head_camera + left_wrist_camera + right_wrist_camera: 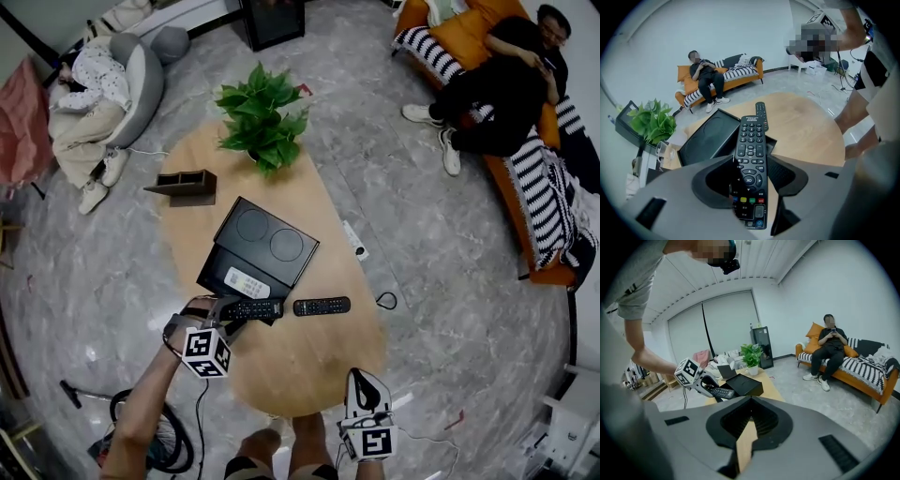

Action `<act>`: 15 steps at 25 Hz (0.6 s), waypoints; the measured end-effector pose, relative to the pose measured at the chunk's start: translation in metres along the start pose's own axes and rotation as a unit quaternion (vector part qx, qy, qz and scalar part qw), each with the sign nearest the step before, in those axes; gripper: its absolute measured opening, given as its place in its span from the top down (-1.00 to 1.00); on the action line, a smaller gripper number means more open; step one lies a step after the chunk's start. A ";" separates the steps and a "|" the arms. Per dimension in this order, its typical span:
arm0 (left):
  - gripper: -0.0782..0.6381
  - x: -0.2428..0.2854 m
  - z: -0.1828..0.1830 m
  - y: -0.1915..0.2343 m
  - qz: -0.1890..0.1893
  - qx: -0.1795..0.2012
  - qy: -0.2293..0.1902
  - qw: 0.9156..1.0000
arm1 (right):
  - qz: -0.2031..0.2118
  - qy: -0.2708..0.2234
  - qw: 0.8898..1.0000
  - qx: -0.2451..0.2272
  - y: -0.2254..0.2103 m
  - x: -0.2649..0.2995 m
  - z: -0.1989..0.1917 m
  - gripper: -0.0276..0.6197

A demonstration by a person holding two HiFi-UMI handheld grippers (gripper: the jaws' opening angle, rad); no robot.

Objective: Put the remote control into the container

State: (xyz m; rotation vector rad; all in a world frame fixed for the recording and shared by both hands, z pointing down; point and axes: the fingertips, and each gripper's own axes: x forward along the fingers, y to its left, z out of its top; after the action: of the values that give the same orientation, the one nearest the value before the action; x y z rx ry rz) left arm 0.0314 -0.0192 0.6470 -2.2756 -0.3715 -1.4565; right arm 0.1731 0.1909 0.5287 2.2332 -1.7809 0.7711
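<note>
Jaws of left gripper (751, 158) clamped on remote control (751, 133), right gripper (750, 404) jaws together — empty.

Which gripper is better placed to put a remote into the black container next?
Left. The left gripper is shut on a black remote right beside the black container. The right gripper is shut, empty, and back at the near edge of the table.

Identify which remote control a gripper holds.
The black remote in the left gripper; the other black remote lies on the table, the white one in the container.
</note>
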 end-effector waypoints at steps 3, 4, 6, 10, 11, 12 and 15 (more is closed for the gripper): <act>0.14 0.011 -0.011 0.009 0.002 -0.010 0.003 1.000 | 0.007 0.007 1.000 -0.002 0.000 0.010 -0.002 0.88; 0.14 0.014 -0.015 0.011 0.002 -0.013 0.003 1.000 | 0.009 0.009 1.000 -0.004 0.001 0.013 -0.003 0.88; 0.14 0.022 -0.022 0.014 0.002 -0.017 0.005 1.000 | 0.013 0.016 1.000 -0.005 0.002 0.018 -0.009 0.88; 0.14 0.039 -0.035 0.016 -0.006 -0.013 0.015 1.000 | 0.016 0.027 0.999 -0.001 -0.001 0.026 -0.017 0.88; 0.14 0.043 -0.038 0.018 -0.008 -0.014 0.018 1.000 | 0.015 0.029 0.999 -0.002 -0.002 0.028 -0.019 0.88; 0.14 0.047 -0.041 0.020 -0.008 -0.015 0.019 1.000 | 0.014 0.030 0.999 -0.002 -0.005 0.029 -0.020 0.88; 0.14 0.056 -0.047 0.025 -0.008 -0.023 0.022 0.999 | 0.012 0.031 0.999 -0.002 -0.010 0.032 -0.022 0.88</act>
State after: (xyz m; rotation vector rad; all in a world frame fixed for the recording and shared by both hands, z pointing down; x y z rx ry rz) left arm 0.0284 -0.0635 0.7100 -2.2772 -0.3477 -1.5369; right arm 0.1814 0.1761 0.5656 2.1651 -1.7820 0.8314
